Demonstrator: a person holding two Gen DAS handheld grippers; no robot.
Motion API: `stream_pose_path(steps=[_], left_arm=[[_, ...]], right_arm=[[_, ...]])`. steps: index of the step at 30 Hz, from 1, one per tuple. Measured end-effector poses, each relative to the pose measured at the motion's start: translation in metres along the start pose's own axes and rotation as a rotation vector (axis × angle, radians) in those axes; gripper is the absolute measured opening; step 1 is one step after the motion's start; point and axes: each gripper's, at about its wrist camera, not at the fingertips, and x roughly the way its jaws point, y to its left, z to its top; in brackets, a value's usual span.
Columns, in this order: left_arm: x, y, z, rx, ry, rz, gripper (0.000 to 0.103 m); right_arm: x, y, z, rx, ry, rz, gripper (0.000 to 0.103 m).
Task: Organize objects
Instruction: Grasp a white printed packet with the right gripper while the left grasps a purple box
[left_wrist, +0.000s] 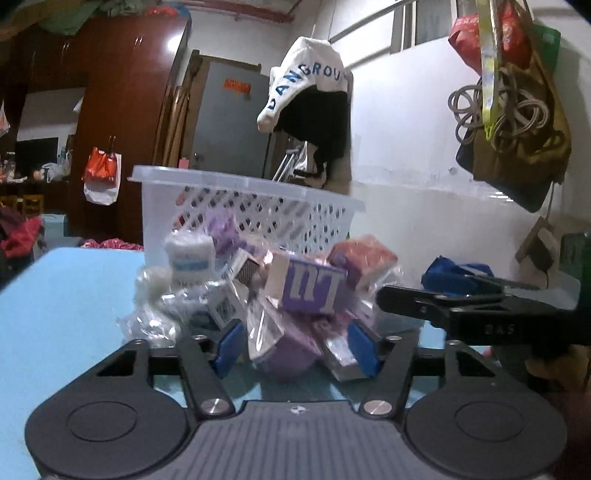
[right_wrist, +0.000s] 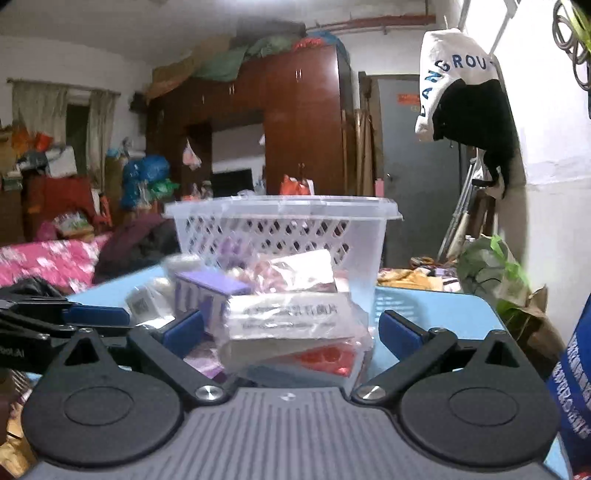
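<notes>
A heap of plastic-wrapped boxes (left_wrist: 295, 295) lies on the blue bench (left_wrist: 66, 295), just in front of the white lattice basket (left_wrist: 236, 206). Both grippers face it at bench level. The left gripper (left_wrist: 295, 347) has its fingers (left_wrist: 229, 345) part open, flanking the nearest purple packet without clearly pressing it. The right gripper (right_wrist: 291, 325) stands wide open around a white box (right_wrist: 291, 314), equally near.

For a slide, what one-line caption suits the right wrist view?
Open right gripper straddles plastic-wrapped medicine boxes heaped before a clear plastic lattice basket on a light blue table.
</notes>
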Motion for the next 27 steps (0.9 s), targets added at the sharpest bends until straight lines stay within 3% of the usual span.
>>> stream_pose_path(steps=[3, 6, 11, 18, 19, 21, 27], left_arm=[[0.007, 0.0, -0.005, -0.019, 0.025, 0.004, 0.06], [0.017, -0.004, -0.01, -0.033, 0.05, 0.029, 0.06], [0.025, -0.004, -0.013, -0.061, 0.083, 0.043, 0.06], [0.025, -0.007, -0.012, -0.053, 0.071, 0.058, 0.06], [0.026, -0.008, -0.012, -0.049, 0.066, 0.059, 0.059], [0.026, -0.009, -0.013, -0.035, 0.056, 0.044, 0.049], [0.017, -0.011, -0.018, -0.008, -0.002, 0.033, 0.048]], right_arm=[[0.0, -0.006, -0.001, 0.018, -0.027, 0.022, 0.1], [0.001, -0.011, 0.0, 0.034, -0.039, 0.029, 0.087], [0.01, -0.01, 0.006, 0.018, -0.036, 0.03, 0.087], [0.016, -0.014, 0.009, 0.039, -0.01, 0.042, 0.089], [0.016, -0.015, 0.009, 0.044, -0.011, 0.045, 0.089], [0.016, -0.015, 0.008, 0.042, -0.014, 0.051, 0.087], [0.01, -0.016, 0.005, 0.051, -0.061, 0.064, 0.083]])
